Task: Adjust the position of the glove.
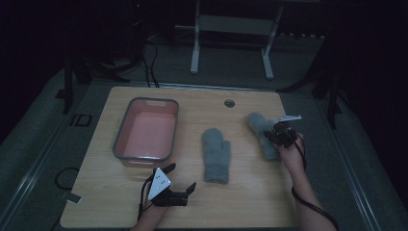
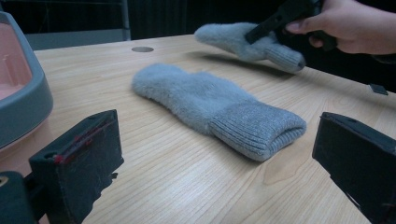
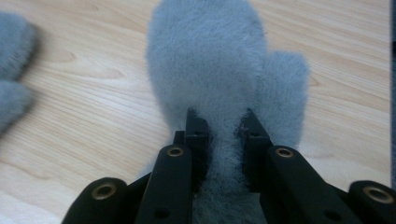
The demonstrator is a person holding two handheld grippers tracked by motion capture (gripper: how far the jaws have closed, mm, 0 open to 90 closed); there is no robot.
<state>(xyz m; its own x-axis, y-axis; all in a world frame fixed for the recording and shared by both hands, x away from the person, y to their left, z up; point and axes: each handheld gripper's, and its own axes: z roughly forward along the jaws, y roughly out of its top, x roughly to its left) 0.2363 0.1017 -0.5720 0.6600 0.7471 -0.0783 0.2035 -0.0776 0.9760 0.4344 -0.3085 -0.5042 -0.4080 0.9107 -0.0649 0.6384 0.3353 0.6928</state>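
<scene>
Two grey mittens lie on the wooden table. The right gripper has pinched its jaws tight on the far mitten, which sits near the right edge. The right gripper view shows that pinch up close: the fluffy mitten bulges between the two black jaws. The high view is too dark and small to show that. The left gripper view shows the mitten's cuff end lifted off the wood, with a shadow under it. The left gripper has its jaws wide apart and holds nothing. It points at the other mitten, which lies flat mid-table. A pink tub stands at the left; the left gripper view cuts off most of it.
</scene>
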